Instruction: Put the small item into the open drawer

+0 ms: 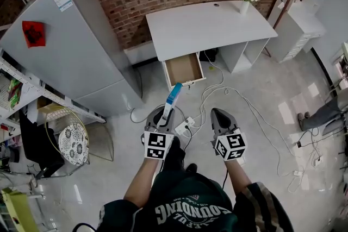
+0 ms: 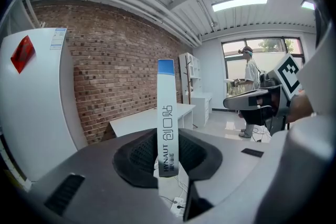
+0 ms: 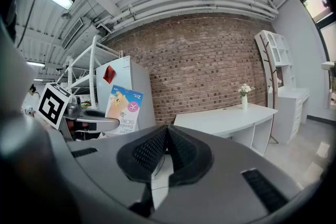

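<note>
In the head view a grey fridge [image 1: 70, 46] fills the ten o'clock side, and a white desk [image 1: 206, 24] stands against the brick wall from twelve to one o'clock. The open drawer [image 1: 184, 69] is pulled out from the desk's near left corner at twelve o'clock, and its brown bottom looks bare. Loose cables [image 1: 217, 95] trail over the floor between the person and the desk. The left gripper [image 1: 163, 112] is clamped on the lower end of a slim flat box [image 1: 174, 96], white with a blue top. The box stands up between the pads and leans toward one o'clock, well short of the drawer. The right gripper [image 1: 218, 113] rides alongside at three o'clock of the left, with its jaws together on nothing. The carry is likely only part done. To finish it well, step over the cables rather than through them. Bring the box above the middle of the drawer, tip its long side level and lower it inside the walls. Part the jaws only then, since a tall thin box let go upright would probably topple over the rim.
</note>
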A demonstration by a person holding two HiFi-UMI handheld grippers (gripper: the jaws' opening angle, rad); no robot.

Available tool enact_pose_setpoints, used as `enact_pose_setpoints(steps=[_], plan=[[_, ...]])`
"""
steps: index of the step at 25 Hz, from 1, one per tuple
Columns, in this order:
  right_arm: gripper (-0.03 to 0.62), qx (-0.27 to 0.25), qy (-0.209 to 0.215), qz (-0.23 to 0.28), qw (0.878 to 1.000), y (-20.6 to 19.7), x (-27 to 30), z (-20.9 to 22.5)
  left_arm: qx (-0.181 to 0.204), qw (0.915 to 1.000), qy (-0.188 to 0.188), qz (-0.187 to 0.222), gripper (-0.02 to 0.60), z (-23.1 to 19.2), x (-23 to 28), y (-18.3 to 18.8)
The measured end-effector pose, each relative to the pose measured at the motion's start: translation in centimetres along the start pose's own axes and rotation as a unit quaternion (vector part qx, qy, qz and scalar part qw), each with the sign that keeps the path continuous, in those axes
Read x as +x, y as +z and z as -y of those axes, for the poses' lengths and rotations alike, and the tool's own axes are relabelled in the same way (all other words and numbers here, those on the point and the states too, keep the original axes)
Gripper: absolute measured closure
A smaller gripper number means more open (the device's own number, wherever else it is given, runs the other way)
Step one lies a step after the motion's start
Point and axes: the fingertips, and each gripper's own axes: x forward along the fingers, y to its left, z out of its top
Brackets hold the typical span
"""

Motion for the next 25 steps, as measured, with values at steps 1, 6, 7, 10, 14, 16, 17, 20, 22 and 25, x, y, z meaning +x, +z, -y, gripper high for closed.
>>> enact_pose_setpoints(steps=[1, 6, 7, 10, 14, 16, 17, 20, 22, 25], plan=[[0.571, 0.002, -0.002, -0.001, 1.0, 0.1, 0.5, 0.3, 0.0, 1.0, -0.002, 0.0, 0.494, -0.3, 0.5, 0.1], [0.571, 0.005, -0.008, -0.004, 1.0, 1.2, 4.3, 1.6, 0.005, 0.9999, -0.014, -0.001, 0.494, -2.5, 4.2, 1.2], [0.571, 0.006, -0.01, -0.006, 1.0, 1.3, 5.3, 1.9, 0.006, 0.9998, -0.018, -0.003, 0.494, -3.1, 5.1, 1.3], [0.571, 0.01, -0.015, -0.012, 1.0, 1.7, 8.2, 2.7, 0.004, 0.9995, -0.03, -0.007, 0.494, -4.9, 7.6, 1.4], [0.571, 0.016, -0.025, -0.02, 0.999, 1.9, 11.7, 3.4, 0.002, 0.9989, -0.046, -0.011, 0.494, -7.1, 10.5, 1.5], [0.571, 0.019, -0.029, -0.023, 0.999, 2.2, 13.5, 3.5, 0.004, 0.9985, -0.054, -0.012, 0.494, -8.3, 11.8, 1.6], [0.571, 0.019, -0.031, -0.024, 0.999, 2.4, 14.4, 3.5, 0.005, 0.9983, -0.057, -0.012, 0.494, -9.0, 12.4, 1.7], [0.571, 0.018, -0.037, -0.026, 0.999, 2.7, 17.1, 3.2, 0.011, 0.9978, -0.064, -0.013, 0.494, -11.3, 14.1, 1.6], [0.571, 0.02, -0.044, -0.027, 0.998, 2.9, 18.6, 3.0, 0.01, 0.9976, -0.066, -0.018, 0.494, -12.9, 15.0, 1.3], [0.571, 0.024, -0.053, -0.031, 0.998, 2.9, 19.9, 2.8, 0.007, 0.997, -0.074, -0.02, 0.494, -14.5, 16.0, 1.1]])
